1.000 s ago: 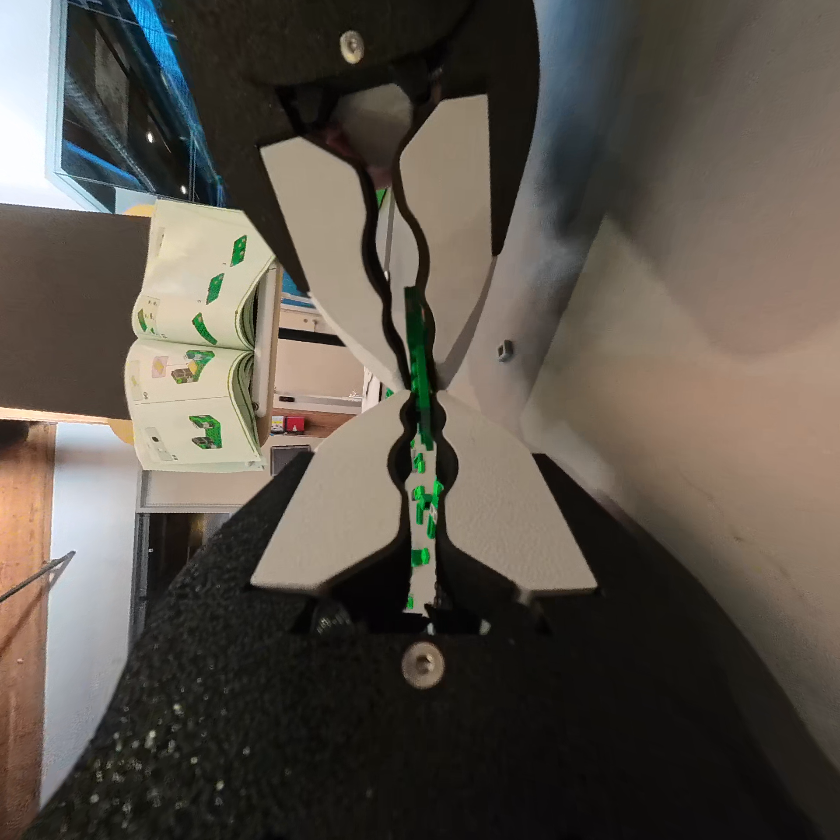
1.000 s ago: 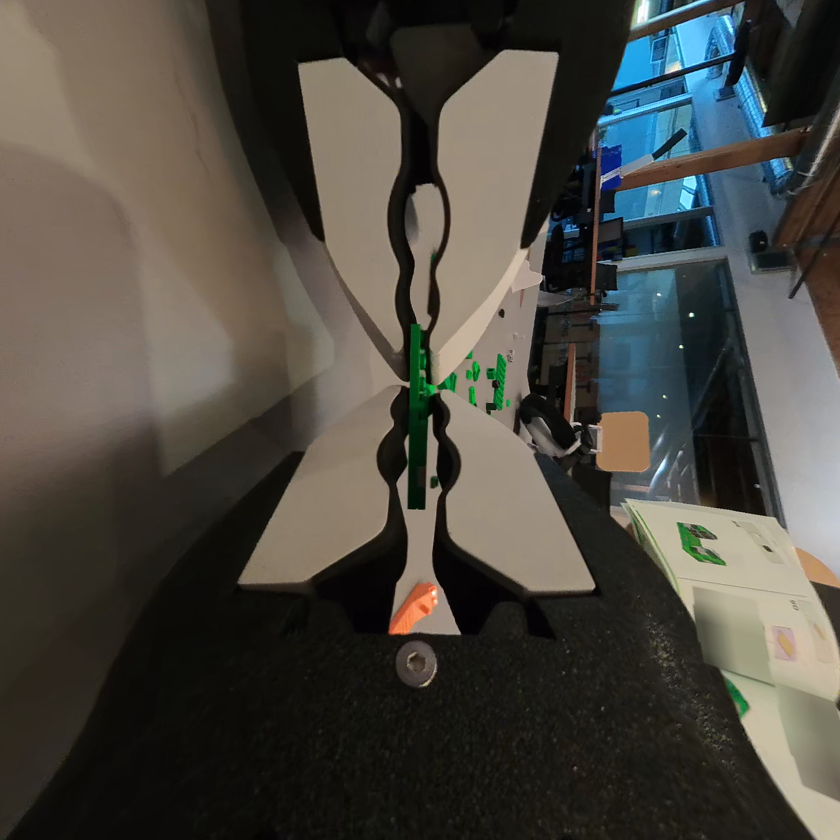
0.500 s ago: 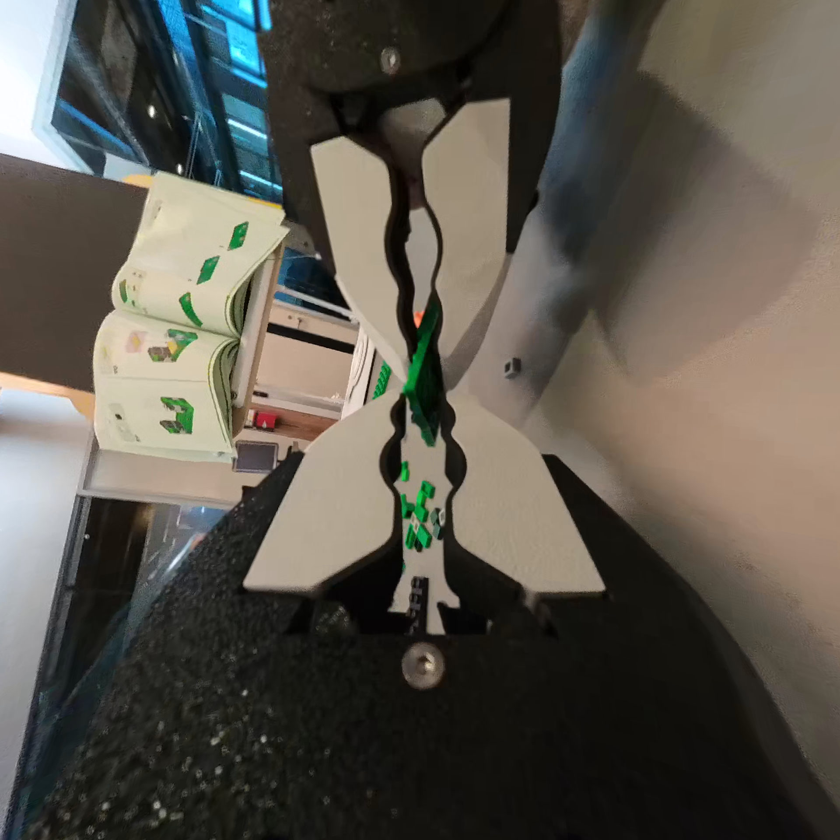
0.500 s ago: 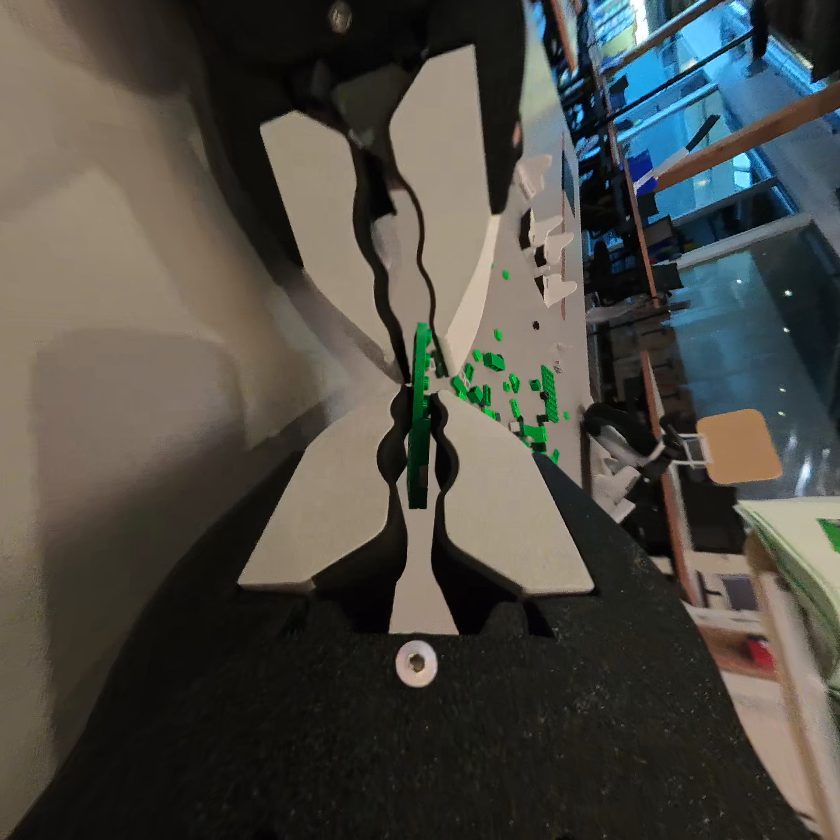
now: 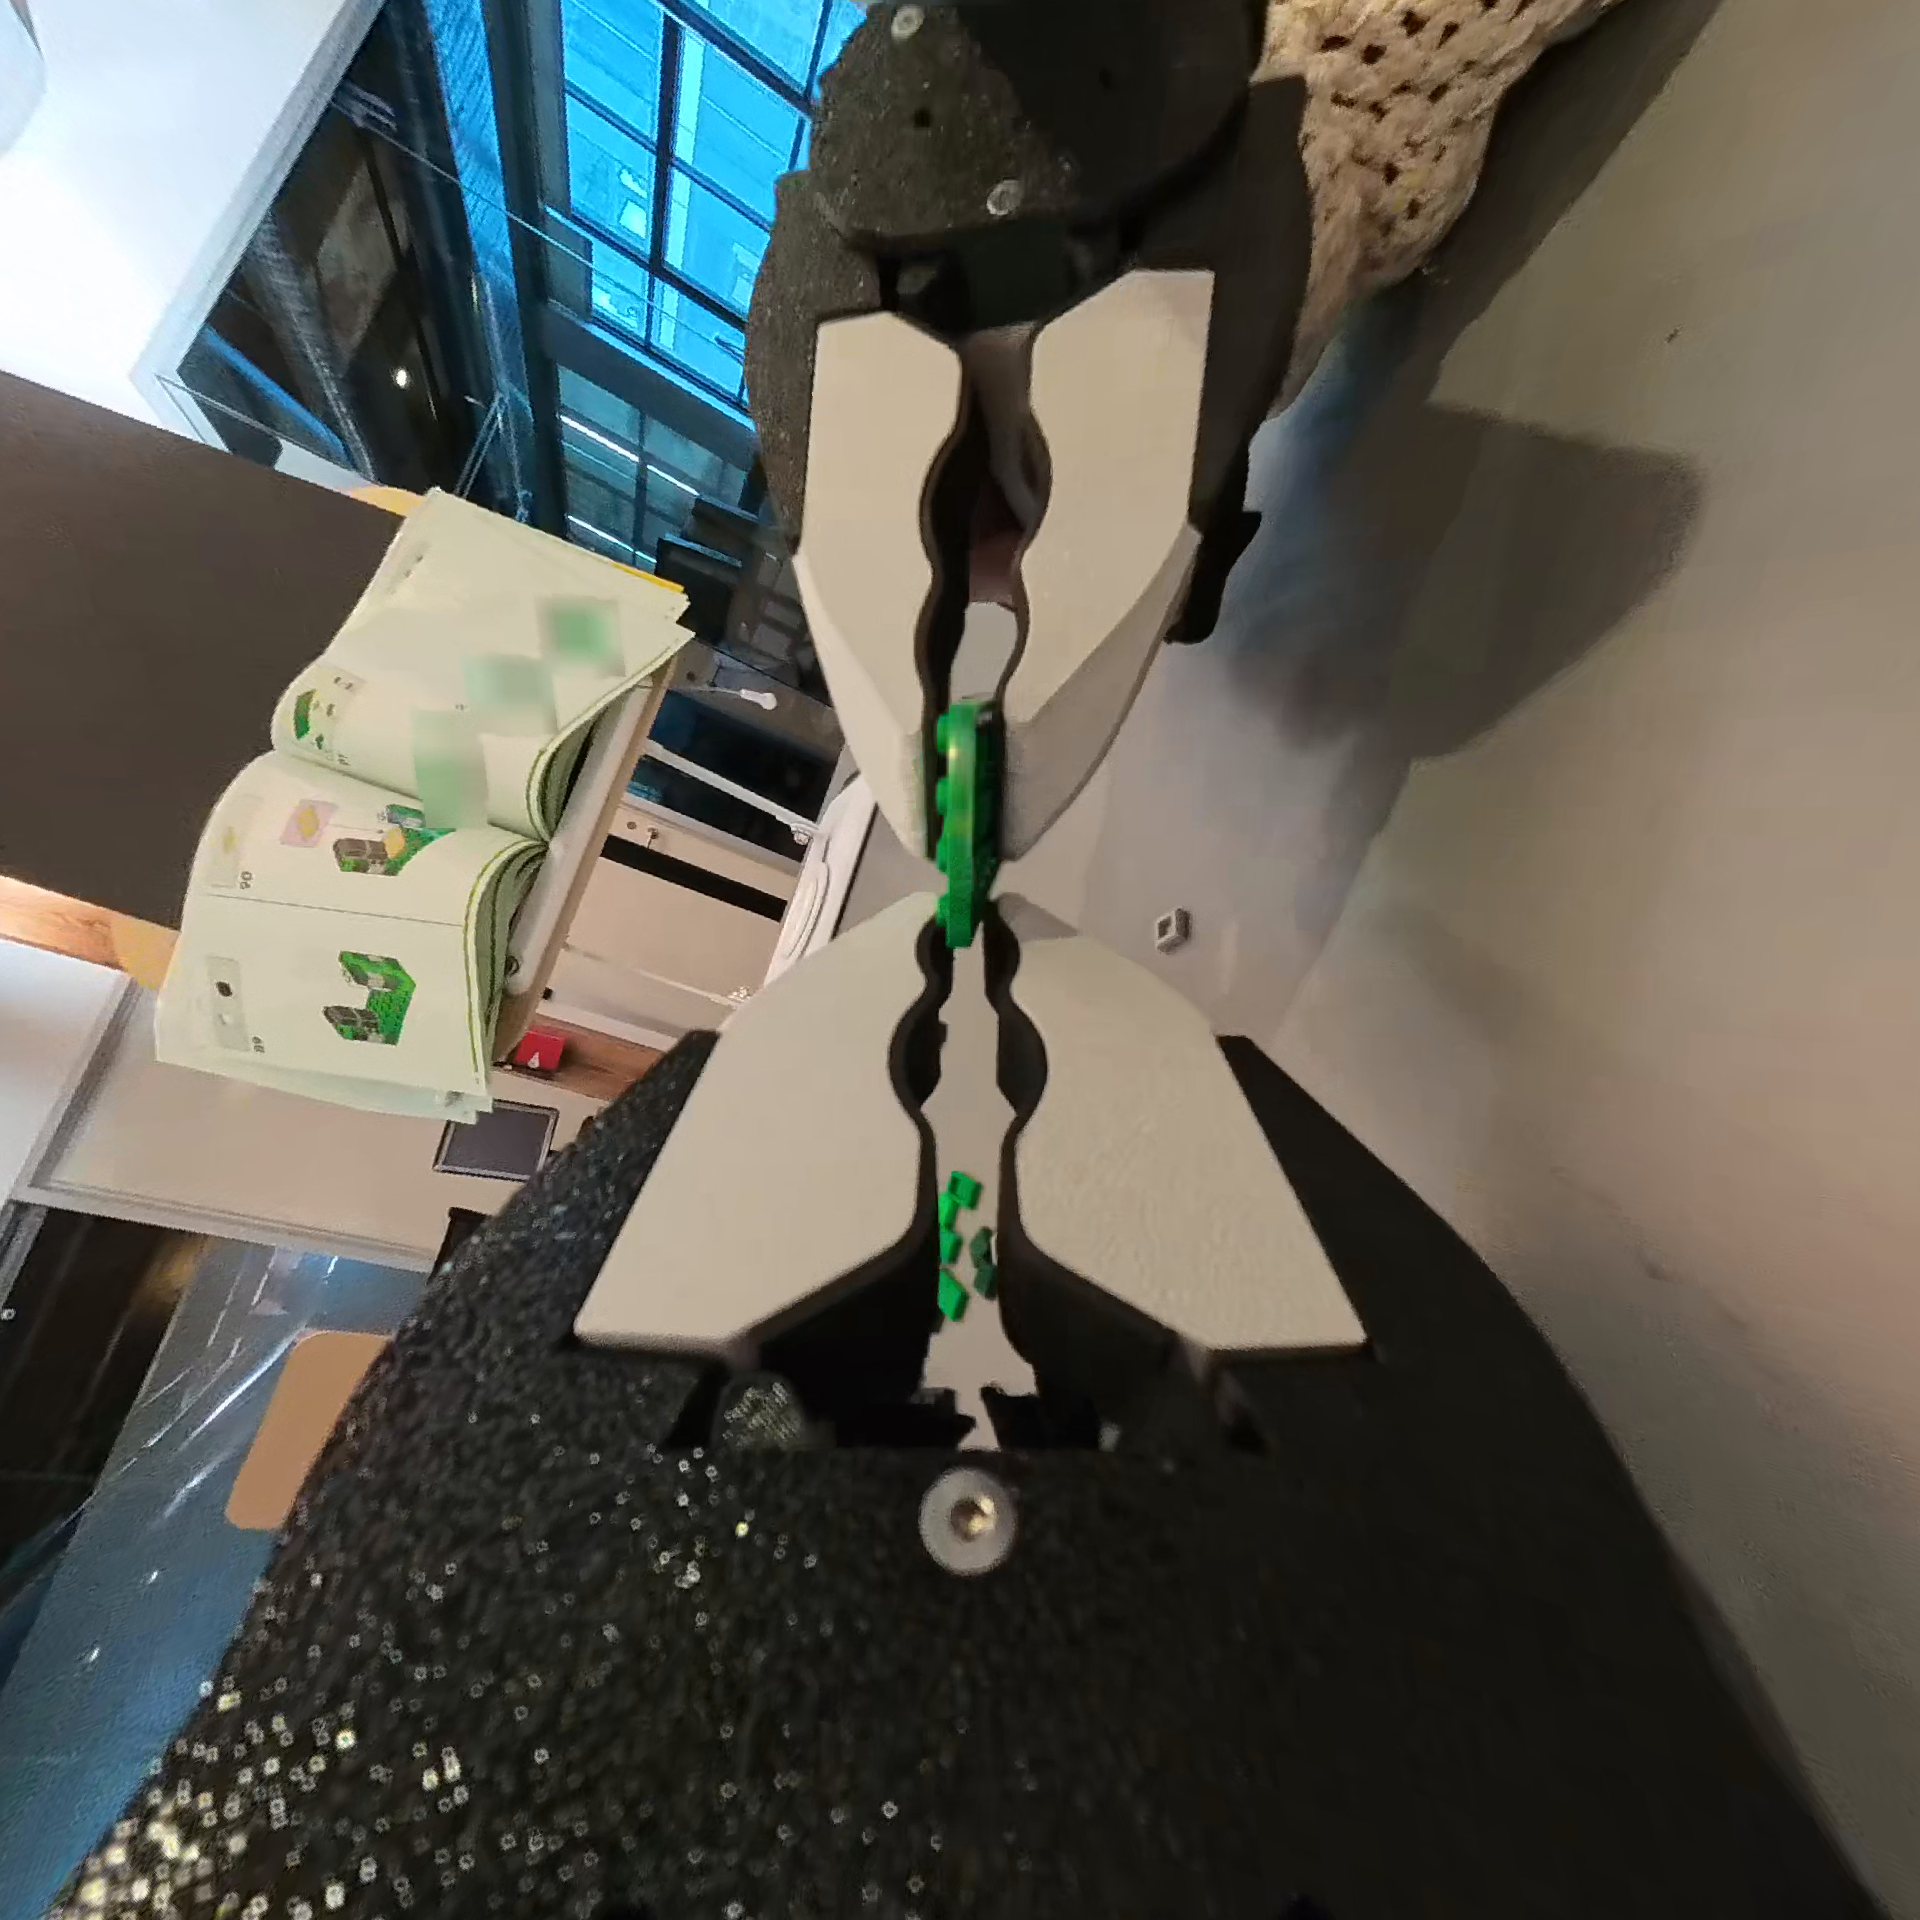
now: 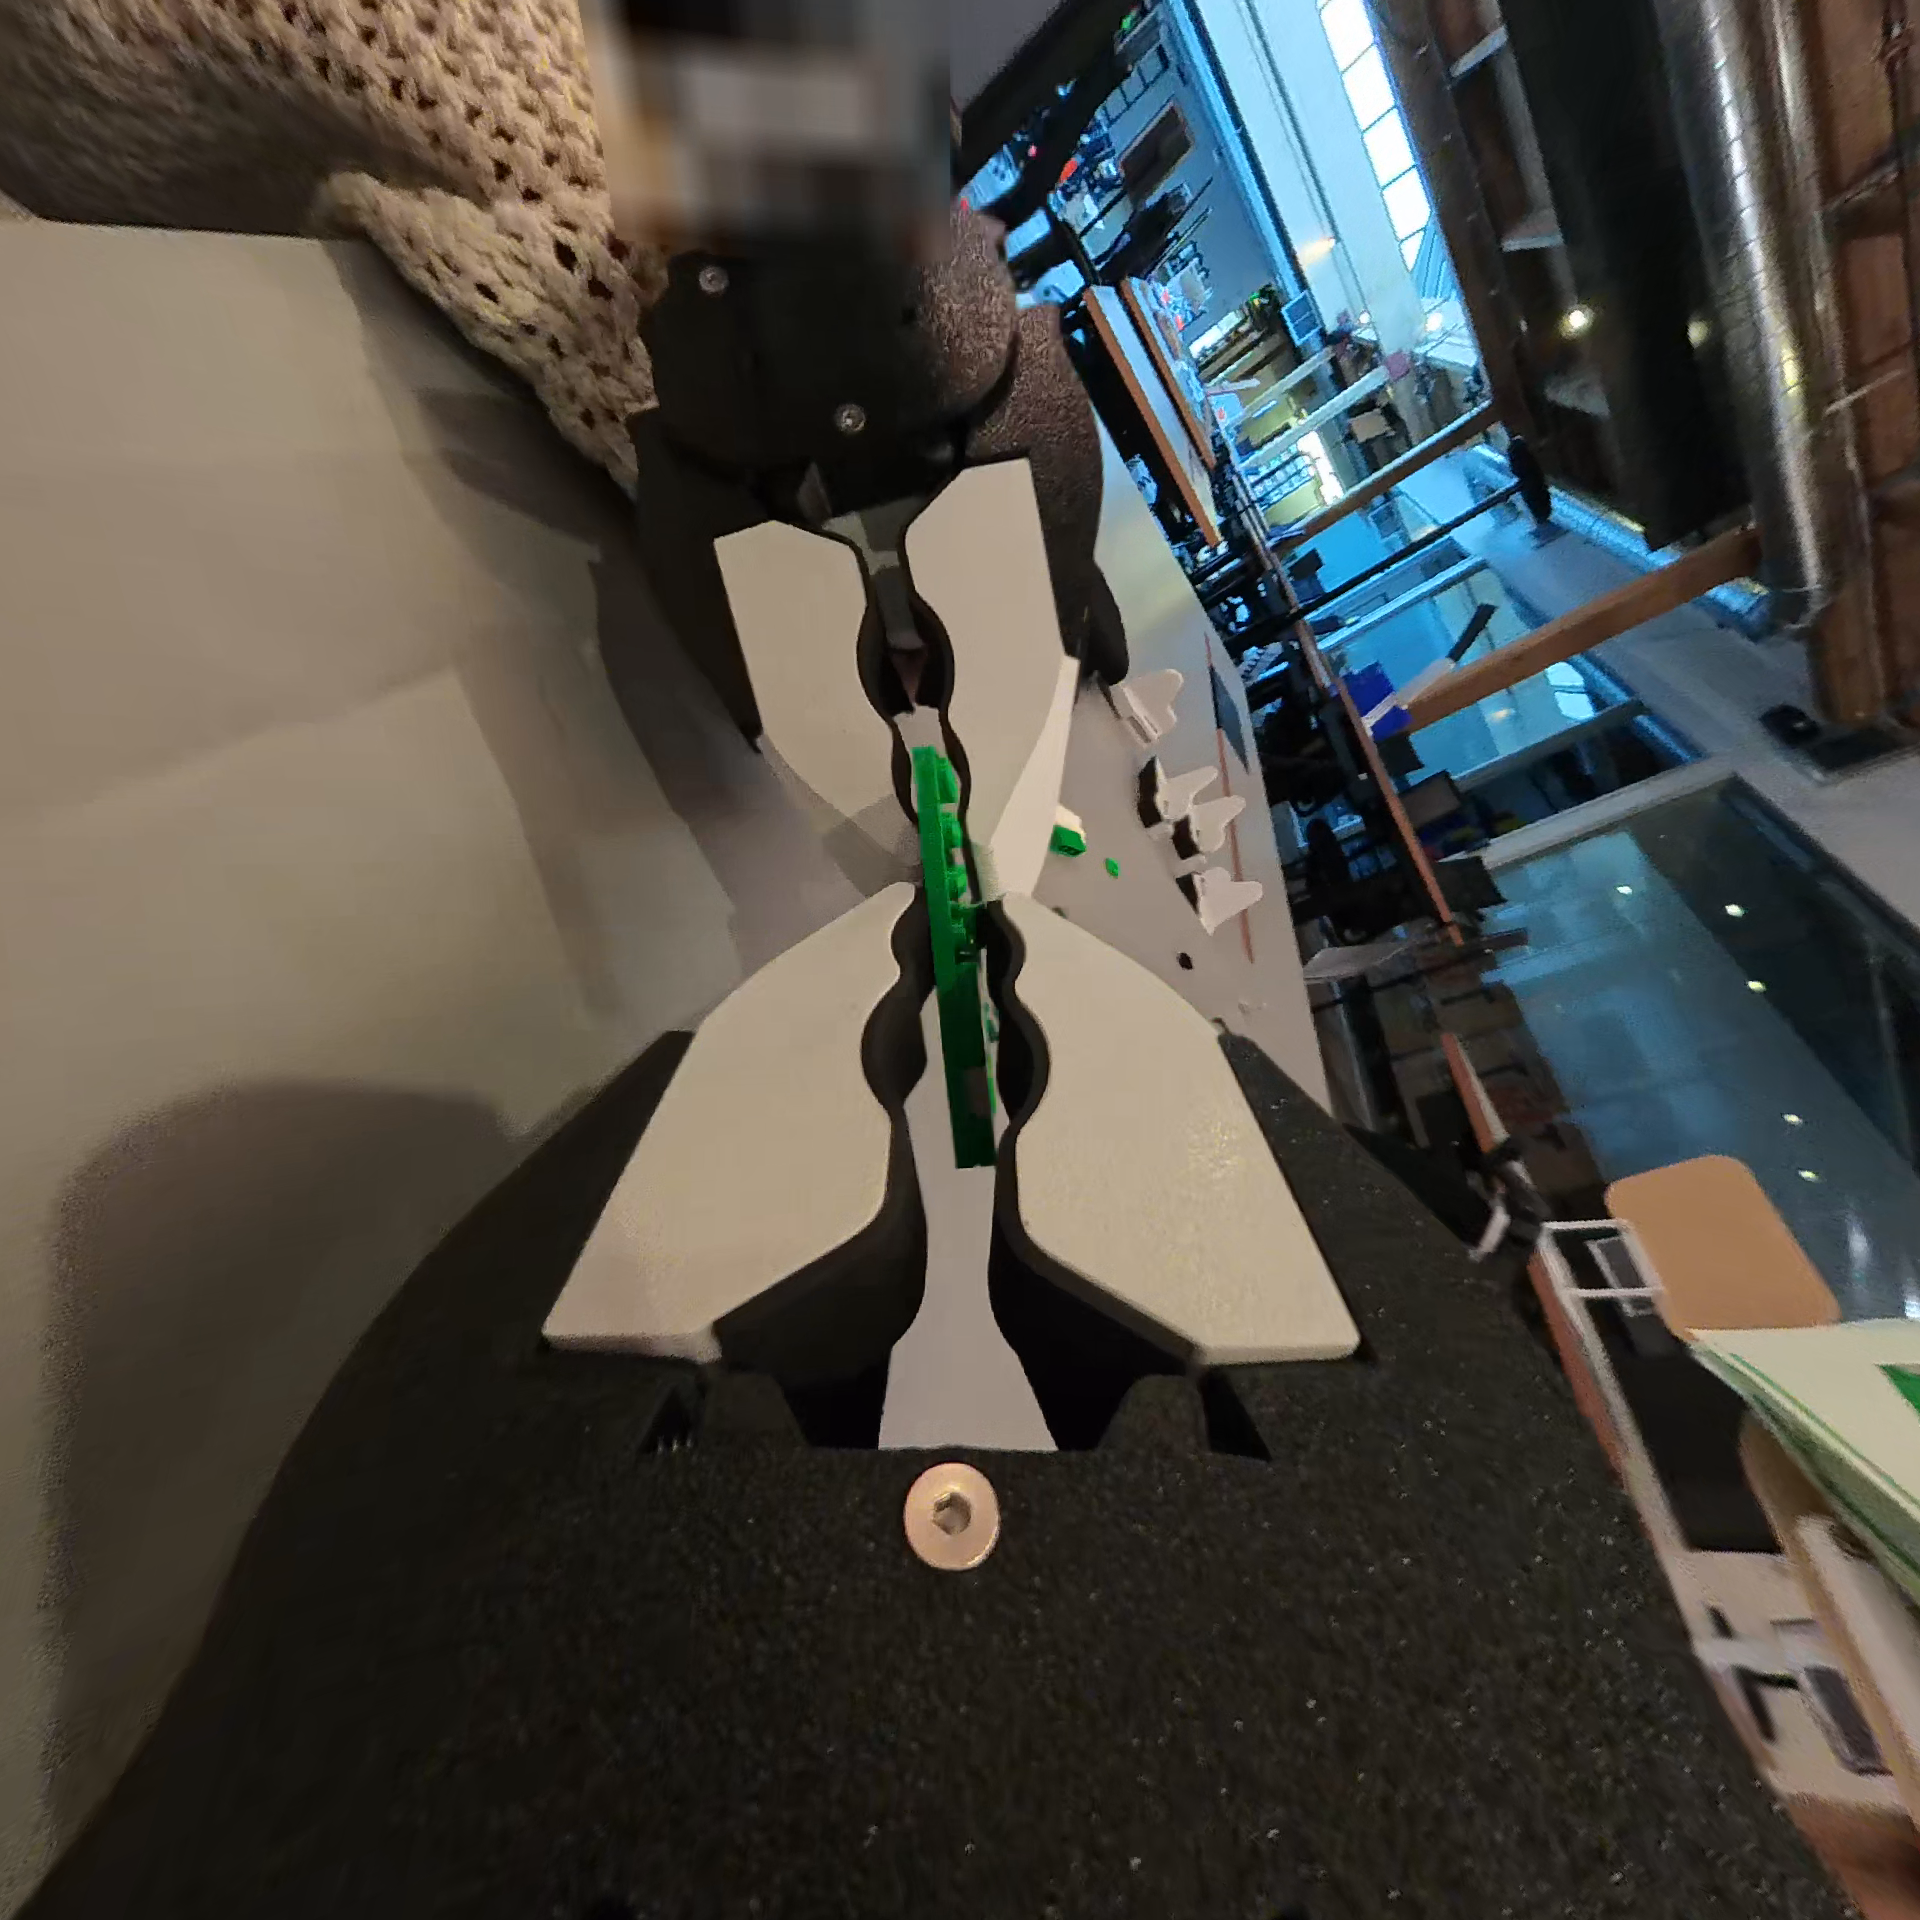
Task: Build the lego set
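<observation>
Green studded lego plate (image 6: 954, 966), thin and flat, edge-on, pinched between both nearly closed, tip-to-tip grippers' wavy grey fingers (image 6: 790, 1132).

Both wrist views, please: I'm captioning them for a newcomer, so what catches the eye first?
Two grippers meet tip to tip, both clamped on a thin green lego plate held edge-on at the centre of each view. In the left wrist view, an open instruction booklet stands behind on the left.

We hold our left gripper (image 5: 966, 925) and right gripper (image 6: 961, 914) tip to tip, facing each other, both clamped edge-on upon the same thin green Lego plate (image 6: 951, 935), a knitted sleeve (image 5: 1403, 135) behind.
</observation>
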{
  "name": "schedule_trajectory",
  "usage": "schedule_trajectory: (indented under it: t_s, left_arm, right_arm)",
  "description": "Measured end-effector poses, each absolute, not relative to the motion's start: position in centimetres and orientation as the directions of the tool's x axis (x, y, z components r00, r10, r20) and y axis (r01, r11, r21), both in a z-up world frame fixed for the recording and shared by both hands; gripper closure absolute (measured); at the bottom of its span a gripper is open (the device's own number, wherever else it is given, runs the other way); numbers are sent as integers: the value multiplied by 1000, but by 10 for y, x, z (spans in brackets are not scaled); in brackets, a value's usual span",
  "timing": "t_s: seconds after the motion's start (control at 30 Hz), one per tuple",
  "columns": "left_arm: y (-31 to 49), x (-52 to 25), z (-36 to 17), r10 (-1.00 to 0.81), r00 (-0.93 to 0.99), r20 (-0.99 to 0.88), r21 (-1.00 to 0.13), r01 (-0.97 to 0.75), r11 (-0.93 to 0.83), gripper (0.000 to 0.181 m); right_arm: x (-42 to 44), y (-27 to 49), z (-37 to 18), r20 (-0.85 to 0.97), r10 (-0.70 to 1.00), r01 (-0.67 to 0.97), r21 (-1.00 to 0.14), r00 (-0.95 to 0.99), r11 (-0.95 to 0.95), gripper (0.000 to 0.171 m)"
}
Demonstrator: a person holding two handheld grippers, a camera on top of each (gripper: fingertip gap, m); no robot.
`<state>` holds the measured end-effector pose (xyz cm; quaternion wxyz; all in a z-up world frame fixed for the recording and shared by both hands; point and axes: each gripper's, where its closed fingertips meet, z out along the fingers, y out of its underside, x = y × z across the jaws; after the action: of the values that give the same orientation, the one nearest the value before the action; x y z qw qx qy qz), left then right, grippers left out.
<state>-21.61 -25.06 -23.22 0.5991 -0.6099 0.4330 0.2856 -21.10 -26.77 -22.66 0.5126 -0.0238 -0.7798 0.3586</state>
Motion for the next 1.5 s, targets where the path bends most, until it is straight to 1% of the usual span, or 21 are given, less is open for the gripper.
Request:
schedule_trajectory:
  t_s: [0.23,0.47,0.6,0.67,0.77,0.9,1.0,1.07,1.13,1.23,1.33,1.4,1.5]
  left_arm:
    - [-249,-221,-234,-181,452,-873,-468,-882,58,178]
    - [-247,-223,-239,-200,457,-867,-471,-882,29,179]
    - [-248,-220,-244,-228,452,-862,-472,-881,38,178]
    - [-248,-219,-241,-212,456,-865,-476,-877,56,177]
    - [-249,-216,-233,-151,438,-886,-455,-884,107,171]
    - [-255,-207,-231,-188,459,-868,-490,-853,180,174]
    - [-258,-202,-231,-238,484,-842,-531,-823,204,177]
    - [-260,-199,-230,-262,486,-834,-541,-812,219,181]
    - [-261,-198,-227,-256,494,-831,-548,-807,219,181]
    - [-260,-199,-228,-251,486,-837,-537,-817,210,181]
    - [-260,-200,-221,-198,500,-843,-536,-811,234,181]
    - [-261,-199,-217,-181,511,-840,-542,-802,250,178]
    - [-266,-195,-215,-227,544,-808,-589,-755,289,173]
  right_arm:
    - [-214,-265,-228,833,366,-329,-513,-416,793,160]
    - [-214,-262,-235,890,279,-313,-397,-360,863,158]
    - [-212,-261,-235,908,236,-312,-349,-347,883,163]
    - [-212,-261,-234,890,266,-302,-387,-371,871,164]
    - [-209,-264,-230,850,319,-305,-463,-420,832,164]
    - [-202,-271,-225,811,356,-333,-532,-464,778,164]
    - [-198,-274,-224,808,355,-360,-543,-470,759,164]
    - [-195,-278,-221,793,373,-378,-573,-482,728,164]
    - [-194,-278,-218,770,396,-368,-604,-501,707,164]
    - [-195,-277,-220,764,400,-361,-608,-506,707,164]
    - [-195,-276,-215,761,420,-371,-622,-494,689,164]
    - [-194,-277,-214,759,424,-380,-628,-495,679,164]
    - [-191,-282,-212,745,426,-398,-646,-513,651,164]
